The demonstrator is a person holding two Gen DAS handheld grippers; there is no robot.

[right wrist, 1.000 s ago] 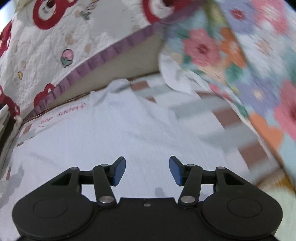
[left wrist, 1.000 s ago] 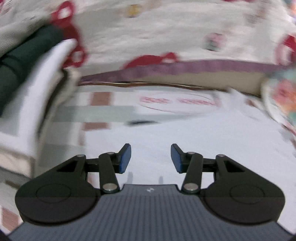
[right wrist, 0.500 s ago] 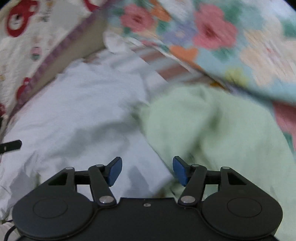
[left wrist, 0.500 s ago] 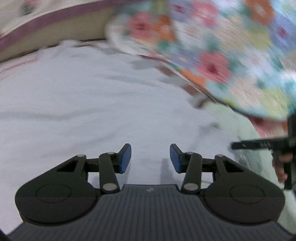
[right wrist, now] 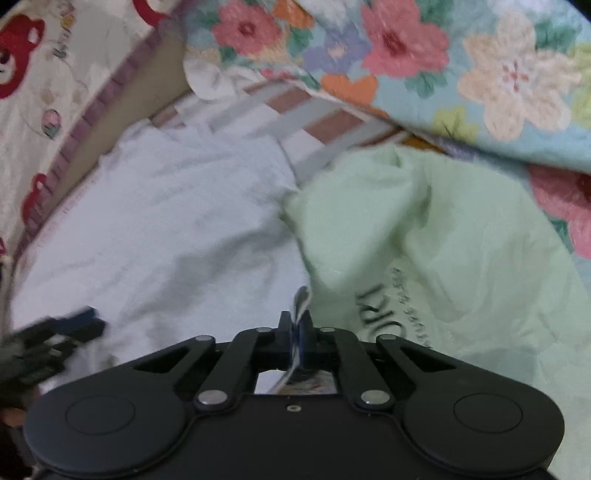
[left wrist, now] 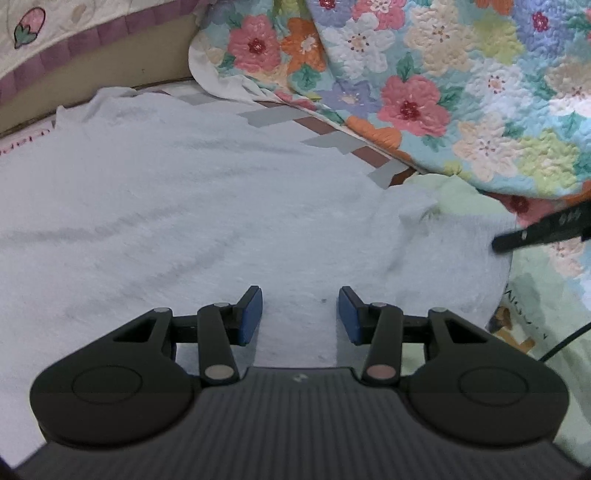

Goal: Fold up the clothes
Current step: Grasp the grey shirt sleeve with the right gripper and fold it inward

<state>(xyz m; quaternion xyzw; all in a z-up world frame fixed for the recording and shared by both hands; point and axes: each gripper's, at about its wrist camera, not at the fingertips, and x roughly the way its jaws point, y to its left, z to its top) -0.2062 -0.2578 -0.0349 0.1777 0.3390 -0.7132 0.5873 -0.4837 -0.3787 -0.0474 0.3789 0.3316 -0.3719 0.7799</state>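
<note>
Two garments lie before us on the bed, and we take the scene from the left. At the far left a cream quilt (left wrist: 55, 33) with a purple border stands up along the bed's edge. Next comes the white garment (left wrist: 184, 206), spread nearly flat over the striped sheet (left wrist: 332, 138), with only soft creases. Our left gripper (left wrist: 300, 314) hovers low over it with its blue pads wide apart and nothing between them, placed, we judge, to pin or pinch the cloth for a fold. Further right, our right gripper (right wrist: 295, 332) is closed tight on a thin edge of the white garment, which rises between the pads; holding that edge lets us lift and carry it over. Beside it lies the pale green garment (right wrist: 461, 258), crumpled and with printed lettering, touching the white one's right edge. At the far right a flowered quilt (left wrist: 461, 85) is heaped. Whether this fold is starting or closing, we cannot tell.
</note>
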